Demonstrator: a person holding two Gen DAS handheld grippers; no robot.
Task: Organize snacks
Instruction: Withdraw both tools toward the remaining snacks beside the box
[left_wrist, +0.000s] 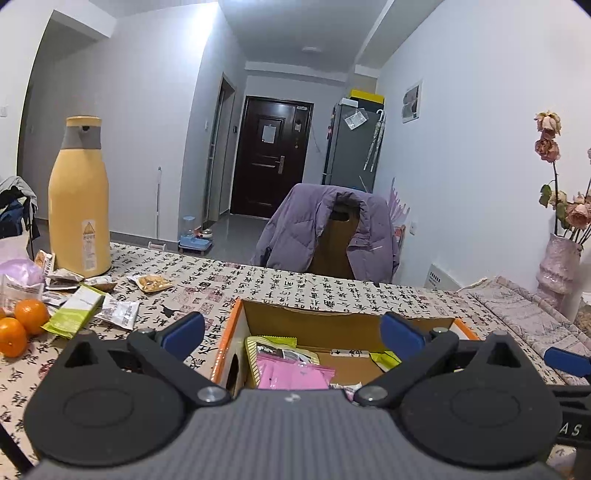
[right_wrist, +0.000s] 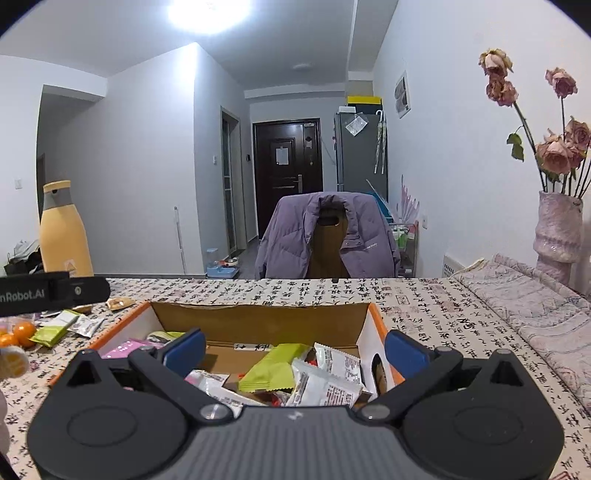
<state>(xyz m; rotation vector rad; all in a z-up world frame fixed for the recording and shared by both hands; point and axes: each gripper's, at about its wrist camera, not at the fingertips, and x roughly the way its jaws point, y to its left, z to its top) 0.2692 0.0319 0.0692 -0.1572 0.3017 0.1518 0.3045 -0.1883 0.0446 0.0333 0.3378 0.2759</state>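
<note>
a: looking at the cardboard box (right_wrist: 258, 314), what do you see?
b: brown corrugated walls, orange rim, white outside. crinkly foil snack packets (right_wrist: 325, 373) piled inside, a lime-green pouch (right_wrist: 271, 369) and flat pink sachets (left_wrist: 291, 373).

a: and the fingers?
b: left gripper (left_wrist: 291, 332) and right gripper (right_wrist: 293, 349) both spread wide, released, nothing pinched. the box sits ahead and below, between the blue pads.

a: anything left of the box?
b: loose packets (left_wrist: 118, 312), two oranges (left_wrist: 22, 325), a smooth yellow flask (left_wrist: 79, 199) on the calligraphy-print tablecloth (left_wrist: 332, 291).
</note>
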